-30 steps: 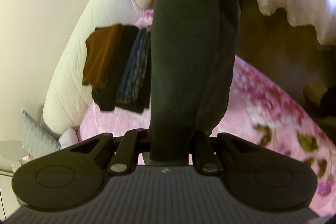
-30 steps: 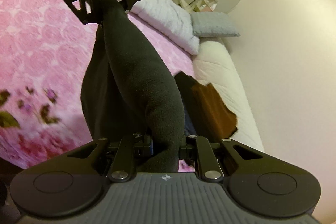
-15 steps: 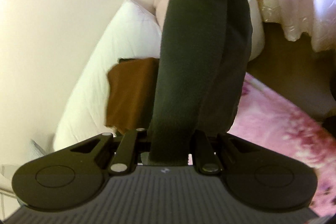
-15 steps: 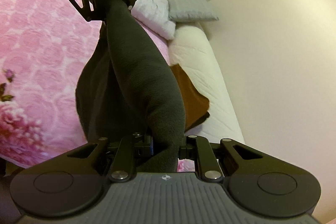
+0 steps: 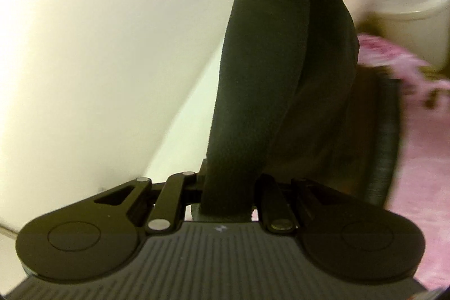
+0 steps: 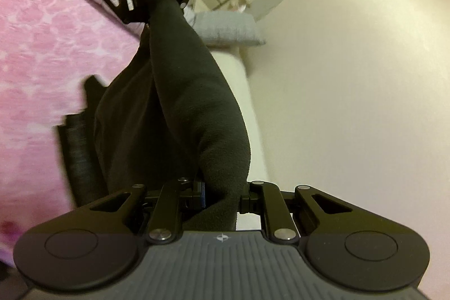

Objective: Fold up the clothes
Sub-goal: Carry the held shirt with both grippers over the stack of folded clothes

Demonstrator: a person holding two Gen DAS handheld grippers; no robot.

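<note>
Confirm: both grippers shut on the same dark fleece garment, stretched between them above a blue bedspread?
Not quite: the bedspread is pink with a rose pattern, not blue, as the right wrist view shows. The rest holds: the left gripper and right gripper are each shut on the dark fleece garment, which runs from one to the other.

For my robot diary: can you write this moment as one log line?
left gripper: shut on dark garment | right gripper: shut on dark garment | garment: stretched between both
</note>
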